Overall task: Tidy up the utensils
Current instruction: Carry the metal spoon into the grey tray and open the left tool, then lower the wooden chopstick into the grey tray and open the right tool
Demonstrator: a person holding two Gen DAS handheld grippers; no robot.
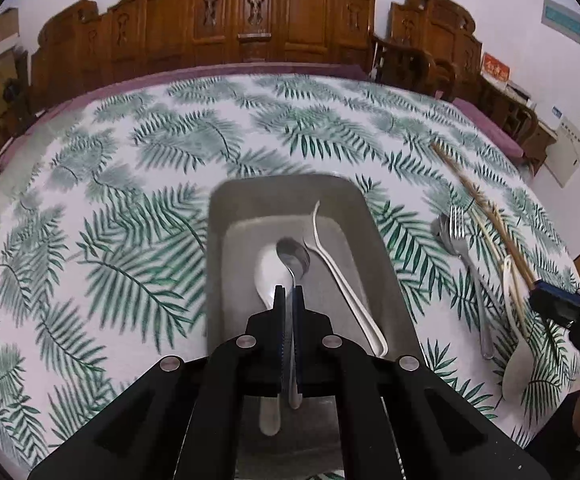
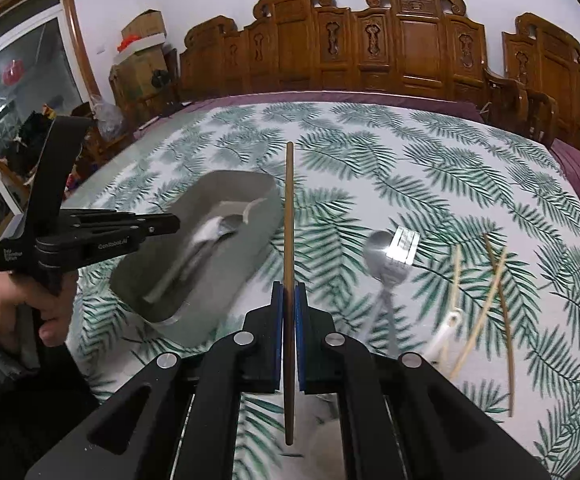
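The left tongs [image 1: 288, 292] pinched a metal spoon [image 1: 293, 258] over the grey tray [image 1: 226, 208] (two white spoons lay inside) — the right tongs [image 2: 289, 286] gripped a brown chopstick [image 2: 289, 208] above the leaf-patterned surface [image 2: 429, 168].

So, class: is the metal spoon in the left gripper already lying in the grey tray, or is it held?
Held. The left gripper is shut on the metal spoon, clamping its handle above the grey tray.

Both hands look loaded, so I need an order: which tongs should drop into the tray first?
Left, probably. The left tongs hold a spoon already over the tray; the right tongs hold a chopstick beside it.
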